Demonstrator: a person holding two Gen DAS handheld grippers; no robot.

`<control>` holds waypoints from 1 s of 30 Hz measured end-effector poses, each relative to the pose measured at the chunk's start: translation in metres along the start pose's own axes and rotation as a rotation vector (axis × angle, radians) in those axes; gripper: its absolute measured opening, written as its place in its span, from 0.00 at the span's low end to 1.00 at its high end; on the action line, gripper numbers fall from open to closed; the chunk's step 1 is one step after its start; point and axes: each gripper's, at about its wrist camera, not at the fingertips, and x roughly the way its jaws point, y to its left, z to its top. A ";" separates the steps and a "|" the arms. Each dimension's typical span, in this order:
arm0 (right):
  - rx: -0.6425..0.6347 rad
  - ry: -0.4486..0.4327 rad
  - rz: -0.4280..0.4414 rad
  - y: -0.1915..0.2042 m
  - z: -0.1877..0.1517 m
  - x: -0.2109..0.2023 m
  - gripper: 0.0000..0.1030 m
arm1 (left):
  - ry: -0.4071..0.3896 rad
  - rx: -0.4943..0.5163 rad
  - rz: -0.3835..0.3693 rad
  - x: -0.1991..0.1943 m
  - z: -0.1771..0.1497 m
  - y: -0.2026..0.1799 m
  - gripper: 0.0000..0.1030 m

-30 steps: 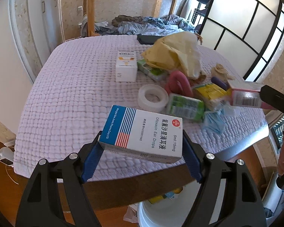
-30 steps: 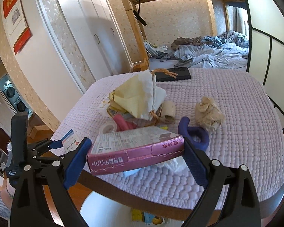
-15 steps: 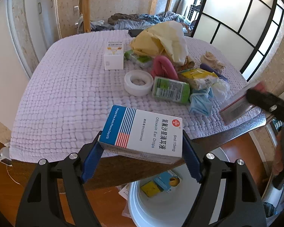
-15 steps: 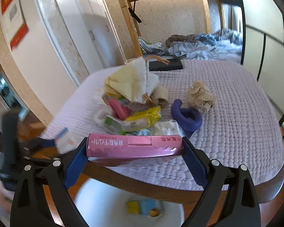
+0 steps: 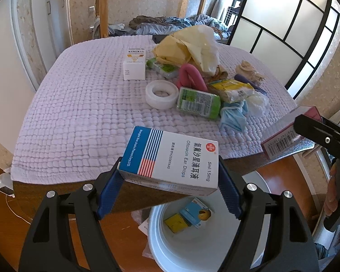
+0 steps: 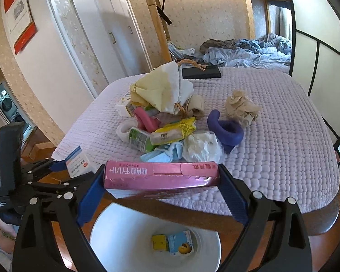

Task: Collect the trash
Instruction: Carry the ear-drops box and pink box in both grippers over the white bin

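Over the white bin (two packets inside), the left gripper clamps an ear-drops box, the right gripper a pink box; a litter pile remains mid-table.

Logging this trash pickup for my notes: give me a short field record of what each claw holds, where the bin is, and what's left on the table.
left claw: shut on ear drops box
right claw: shut on pink box
white bin: on the floor below both claws, holding a yellow and a blue item
table: tape roll, green pack, blue mask, yellow bag
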 end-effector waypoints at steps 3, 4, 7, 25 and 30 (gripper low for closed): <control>0.003 0.018 0.005 0.002 -0.006 -0.004 0.88 | 0.012 0.005 -0.011 0.000 -0.004 -0.005 0.76; 0.005 0.024 0.008 0.003 -0.009 -0.006 0.88 | 0.016 0.009 -0.014 0.000 -0.006 -0.008 0.76; 0.010 0.034 0.013 0.004 -0.017 -0.010 0.88 | 0.028 0.021 -0.023 -0.001 -0.012 -0.015 0.76; 0.026 0.097 0.042 0.012 -0.048 -0.017 0.88 | 0.094 0.045 -0.054 -0.001 -0.041 -0.028 0.76; 0.031 0.107 0.039 0.012 -0.053 -0.017 0.88 | 0.113 0.050 -0.060 0.000 -0.048 -0.030 0.76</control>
